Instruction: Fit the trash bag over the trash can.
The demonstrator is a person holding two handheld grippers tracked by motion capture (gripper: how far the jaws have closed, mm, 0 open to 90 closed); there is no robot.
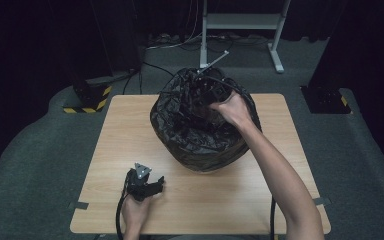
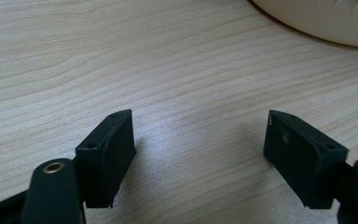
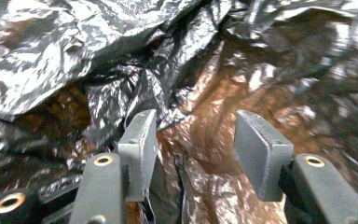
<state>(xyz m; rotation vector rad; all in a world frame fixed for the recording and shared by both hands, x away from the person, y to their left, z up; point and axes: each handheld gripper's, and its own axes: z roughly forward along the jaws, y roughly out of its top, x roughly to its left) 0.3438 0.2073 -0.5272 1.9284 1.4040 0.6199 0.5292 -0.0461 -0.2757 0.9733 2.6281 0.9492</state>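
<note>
A black plastic bag [image 1: 200, 132], crumpled and lining a round bin, stands at the far middle of the wooden table [image 1: 110, 145]. The right gripper [image 1: 207, 95] reaches down into the bag's mouth; its jaws stand moderately apart over the glossy folds [image 3: 121, 84], gripping nothing. The left gripper [image 1: 147, 184] rests near the table's near edge, jaws spread wide over bare wood.

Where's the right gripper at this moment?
In the high view the right gripper is down inside the black bin liner at the table's far middle; its own view shows open jaws over crinkled plastic.
</note>
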